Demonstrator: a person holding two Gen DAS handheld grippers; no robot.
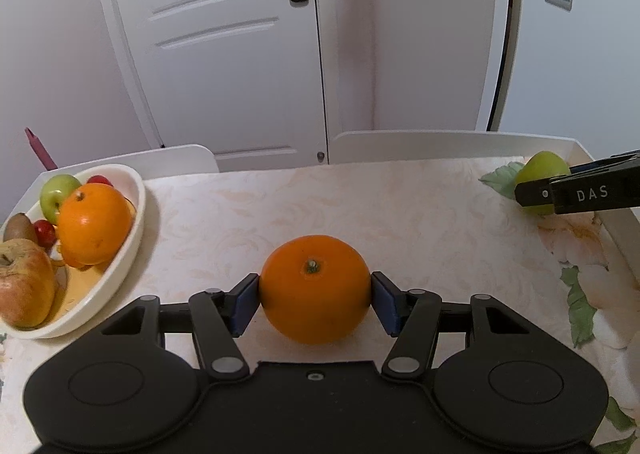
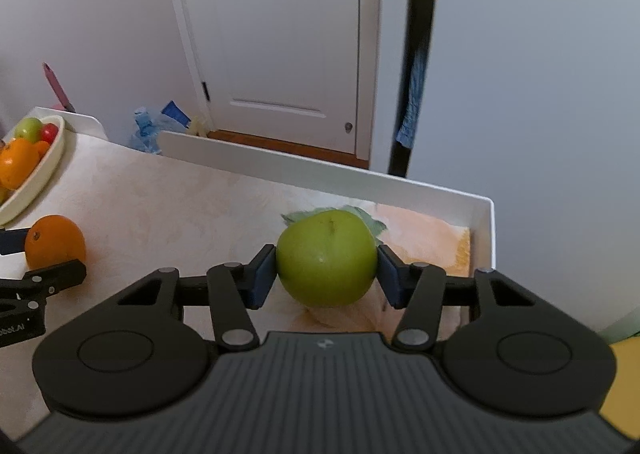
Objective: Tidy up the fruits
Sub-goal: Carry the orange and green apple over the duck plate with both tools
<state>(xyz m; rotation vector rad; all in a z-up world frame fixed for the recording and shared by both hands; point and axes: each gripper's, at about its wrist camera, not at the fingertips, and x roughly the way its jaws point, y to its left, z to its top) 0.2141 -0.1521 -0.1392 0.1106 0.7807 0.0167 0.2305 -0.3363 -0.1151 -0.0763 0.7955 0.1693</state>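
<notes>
In the left wrist view, the left gripper (image 1: pixel 315 294) has its 2 blue pads (image 1: pixel 245 304) pressed against the sides of an orange (image 1: pixel 315 288), stem end up, which sits on the table (image 1: pixel 400 222) near the middle of its near edge. A white bowl (image 1: pixel 134 222) stands at the table's left edge and holds a second orange (image 1: pixel 94 224), a green apple (image 1: pixel 58 192), a blotchy red apple (image 1: pixel 24 286), a kiwi (image 1: pixel 18 228) and small red fruits (image 1: pixel 45 233). At the far right corner, the right gripper (image 1: pixel 532 194) reaches in from the right edge of the view, its black fingers across another green apple (image 1: pixel 540 168) that lies on the cloth's printed leaf. A white raised rim (image 1: pixel 440 144) runs along the table's far edge, and a white door (image 1: pixel 224 54) stands beyond. In the right wrist view, the right gripper (image 2: pixel 327 272) grips the green apple (image 2: pixel 326 258) with a pad on each side; the apple sits close to the far right corner, just inside the rim (image 2: pixel 484 230). Toward the left edge, the left gripper (image 2: pixel 40 254) clasps the orange (image 2: pixel 56 240) between its fingers. The bowl (image 2: pixel 48 162) sits at the far left corner with its fruit showing over the wall. Whether either fruit is lifted off the table cannot be told.
</notes>
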